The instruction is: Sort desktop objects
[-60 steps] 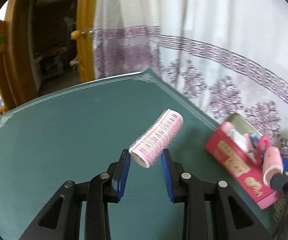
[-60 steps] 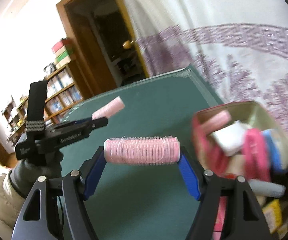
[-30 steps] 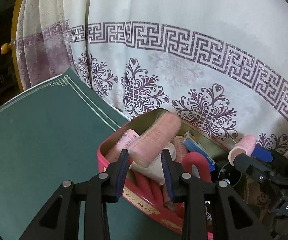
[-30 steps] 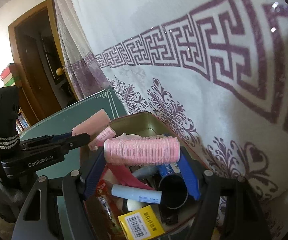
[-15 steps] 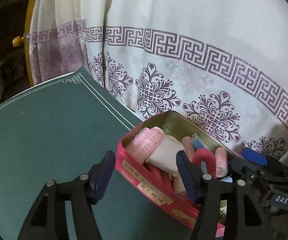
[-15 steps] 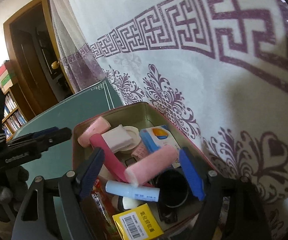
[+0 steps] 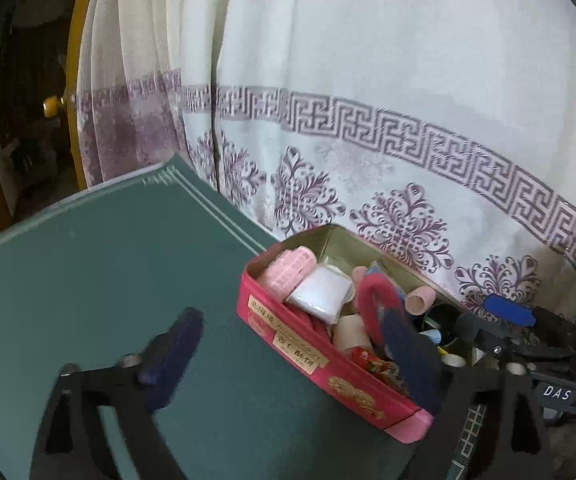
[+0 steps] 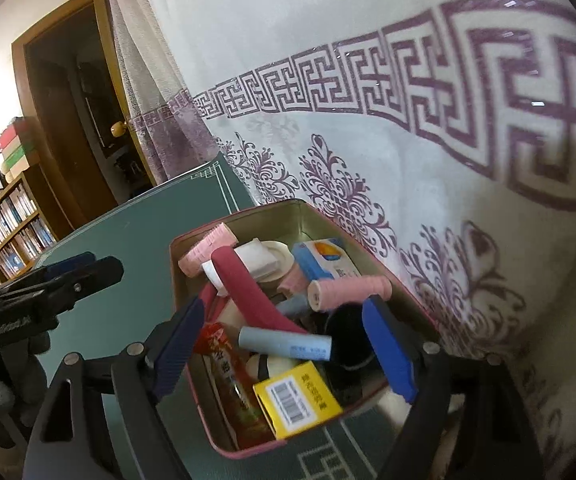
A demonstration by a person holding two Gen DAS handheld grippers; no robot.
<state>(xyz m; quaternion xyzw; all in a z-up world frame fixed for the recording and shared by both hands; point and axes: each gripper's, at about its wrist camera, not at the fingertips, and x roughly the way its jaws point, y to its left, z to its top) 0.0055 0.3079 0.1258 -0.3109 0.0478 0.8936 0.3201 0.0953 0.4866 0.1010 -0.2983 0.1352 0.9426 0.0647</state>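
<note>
My left gripper [image 7: 288, 360] was opening wide, empty. The right gripper [image 8: 284, 344] was opening too, its roller [image 8: 349, 290] lying loose in the tin [image 8: 303, 210], at one o'clock off its fingers. Risk: withdrawing, I'd snag the heaped clutter and spill it.

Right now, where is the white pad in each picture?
Left wrist view: the white pad lies in the far end of the pink tin, beside a pink roller.
Right wrist view: the white pad lies near the tin's far left corner.
Shared landmark: the pink roller in that corner.
</note>
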